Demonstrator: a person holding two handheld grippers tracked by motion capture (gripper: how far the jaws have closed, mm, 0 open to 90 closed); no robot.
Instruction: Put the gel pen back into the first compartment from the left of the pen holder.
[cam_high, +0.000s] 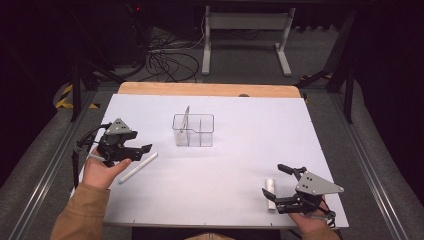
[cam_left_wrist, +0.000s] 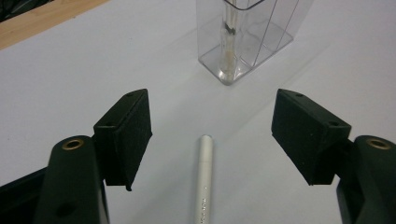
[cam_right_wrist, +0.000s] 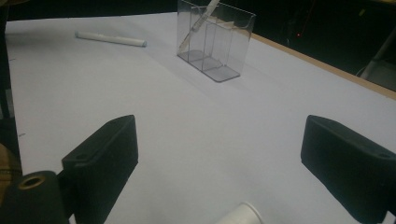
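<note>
The work in hand looks like putting pens into the clear organizer (cam_high: 193, 130), which stands a little behind the middle of the white desk (cam_high: 225, 165). One pen already leans in its left compartment.

The left gripper (cam_high: 145, 148) is at about 9 o'clock from the organizer, and its fingers (cam_left_wrist: 126, 133) are wide apart with nothing between the pads. The white pen (cam_high: 137, 168) lies flat on the desk just in front of them, close but not touched; in the left gripper view its tip (cam_left_wrist: 205, 139) points toward the organizer and its body runs down between the two fingers.

The right gripper (cam_high: 278, 183) waits at about 5 o'clock from the organizer, near the front edge of the desk. Its fingers (cam_right_wrist: 102, 154) are also spread wide and hold nothing. A short white cylinder (cam_high: 270, 193) lies between them.

To do this step well, I think the left gripper should go down until the pads are level with the pen, with one finger on each side of it. It is better to close near the middle of the pen, so it does not tip when lifted. The pen is round and smooth, so it may roll away if one pad touches first; closing slowly and evenly should prevent this. Then it can be lifted, turned upright, and lowered into a free compartment without hitting the thin wall.
</note>
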